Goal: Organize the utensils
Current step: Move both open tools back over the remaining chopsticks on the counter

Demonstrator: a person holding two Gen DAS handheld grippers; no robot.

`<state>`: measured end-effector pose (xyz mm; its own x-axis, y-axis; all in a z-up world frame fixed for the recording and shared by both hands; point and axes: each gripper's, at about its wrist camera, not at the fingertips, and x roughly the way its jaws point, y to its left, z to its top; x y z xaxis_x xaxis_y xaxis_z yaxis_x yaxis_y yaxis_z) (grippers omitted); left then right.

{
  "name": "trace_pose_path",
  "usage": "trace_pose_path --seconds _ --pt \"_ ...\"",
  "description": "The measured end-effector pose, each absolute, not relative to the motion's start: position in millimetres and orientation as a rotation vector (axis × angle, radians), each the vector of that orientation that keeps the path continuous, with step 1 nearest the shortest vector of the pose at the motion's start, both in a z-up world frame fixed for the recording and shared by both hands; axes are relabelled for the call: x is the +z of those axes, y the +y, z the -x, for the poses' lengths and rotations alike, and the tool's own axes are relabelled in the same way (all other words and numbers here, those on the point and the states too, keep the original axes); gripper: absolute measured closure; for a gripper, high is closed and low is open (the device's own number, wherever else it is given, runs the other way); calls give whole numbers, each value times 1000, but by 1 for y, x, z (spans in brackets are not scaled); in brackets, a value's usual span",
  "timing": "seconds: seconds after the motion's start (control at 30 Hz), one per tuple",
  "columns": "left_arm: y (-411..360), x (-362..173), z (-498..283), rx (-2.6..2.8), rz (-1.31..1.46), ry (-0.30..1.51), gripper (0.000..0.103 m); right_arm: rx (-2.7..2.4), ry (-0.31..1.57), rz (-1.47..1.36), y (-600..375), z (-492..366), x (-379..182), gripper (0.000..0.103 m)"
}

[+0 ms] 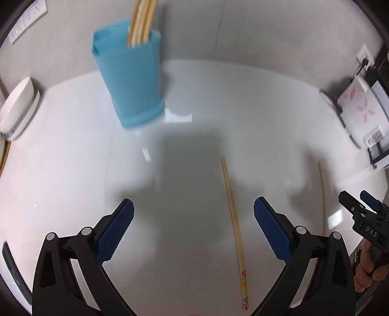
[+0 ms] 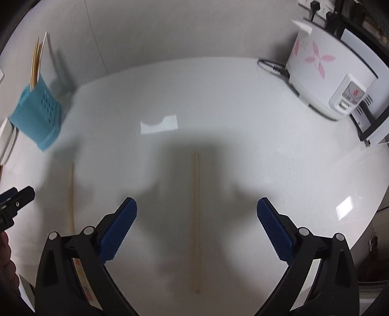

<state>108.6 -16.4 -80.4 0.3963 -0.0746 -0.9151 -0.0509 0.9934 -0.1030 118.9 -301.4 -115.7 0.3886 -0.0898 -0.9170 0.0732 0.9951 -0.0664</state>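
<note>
A blue utensil holder stands at the back of the white counter with several wooden chopsticks upright in it; it also shows in the right wrist view. One chopstick with a patterned end lies on the counter between my left gripper's fingers, nearer the right one. A second chopstick lies further right. My left gripper is open and empty. My right gripper is open and empty, over a chopstick; the other chopstick lies to its left.
A white bowl on a rack sits at the far left. A white rice cooker with pink flowers and a dark-edged appliance stand at the back right. Wall sockets are on the wall.
</note>
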Motion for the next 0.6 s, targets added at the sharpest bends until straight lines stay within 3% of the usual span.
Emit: trace_pose_path --seconds 0.13,0.4,0.47,0.6 --pt "-32 -99 -99 0 118 1221 6 -91 1235 6 -309 -110 -133 9" --pt "-57 -126 -84 16 114 1297 7 -70 1347 -10 -314 -99 -158 26" --pt "-62 -131 -83 23 112 1310 9 -76 1366 -14 -313 -98 -160 33" --pt "-71 -139 -84 34 99 1341 23 -78 1435 -16 -312 -100 -170 52"
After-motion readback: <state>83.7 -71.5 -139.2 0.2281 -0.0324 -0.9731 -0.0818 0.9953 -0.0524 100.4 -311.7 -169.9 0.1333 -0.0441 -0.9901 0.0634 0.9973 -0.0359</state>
